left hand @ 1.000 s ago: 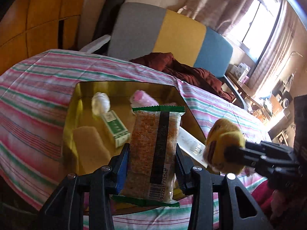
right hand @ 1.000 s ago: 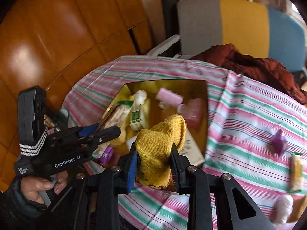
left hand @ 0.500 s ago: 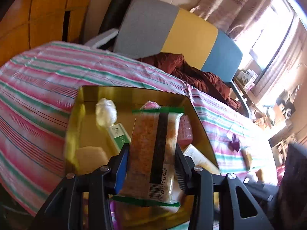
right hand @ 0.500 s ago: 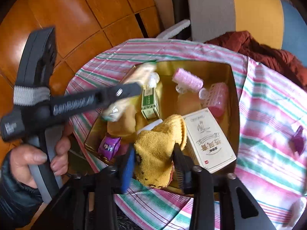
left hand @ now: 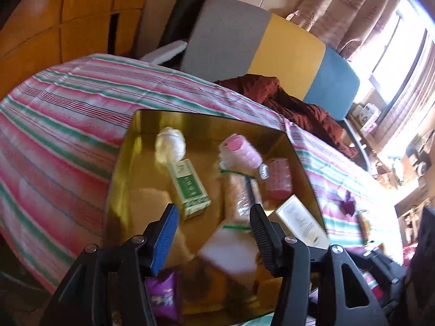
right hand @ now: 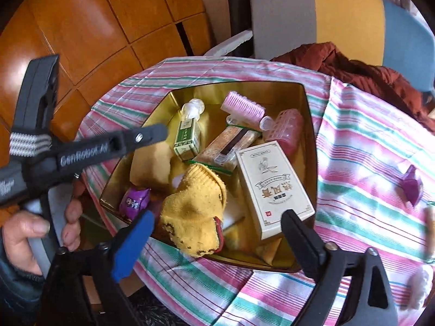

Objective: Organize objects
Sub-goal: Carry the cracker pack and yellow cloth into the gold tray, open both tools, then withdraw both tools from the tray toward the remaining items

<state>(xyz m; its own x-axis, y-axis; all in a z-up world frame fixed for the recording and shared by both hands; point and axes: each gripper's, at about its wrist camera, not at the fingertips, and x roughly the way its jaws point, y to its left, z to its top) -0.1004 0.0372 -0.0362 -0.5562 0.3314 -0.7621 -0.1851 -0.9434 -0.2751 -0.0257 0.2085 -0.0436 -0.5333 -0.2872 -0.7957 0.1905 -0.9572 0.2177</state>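
both of my tools are spread wide with nothing between the fingers. the left tool point(left hand: 213, 224) hangs over the near half of the gold tin point(right hand: 310, 125), and the right tool point(right hand: 217, 228) sits at the tin's near edge, just above the yellow sock point(right hand: 194, 212).

the sock lies crumpled in the near part of the tin, leaning partly on the near rim. the cracker packet point(right hand: 227, 146) lies flat in the middle, between the green-labelled bottle point(right hand: 187, 138) on the left and the cream box point(right hand: 272, 187) on the right. two pink hair rollers point(right hand: 242, 108) sit at the far side, and a purple candy point(right hand: 134, 201) is in the near-left corner.

i judge the job mostly done but not finished. out on the striped counter point(right hand: 367, 163), to the right of the tin, a purple wrapper point(right hand: 413, 184) is left well apart from it, and two blurred pale items show at the right edge of the right view; i can't tell what they are. those look like the next pickups, most likely for the right tool, being nearer that side.
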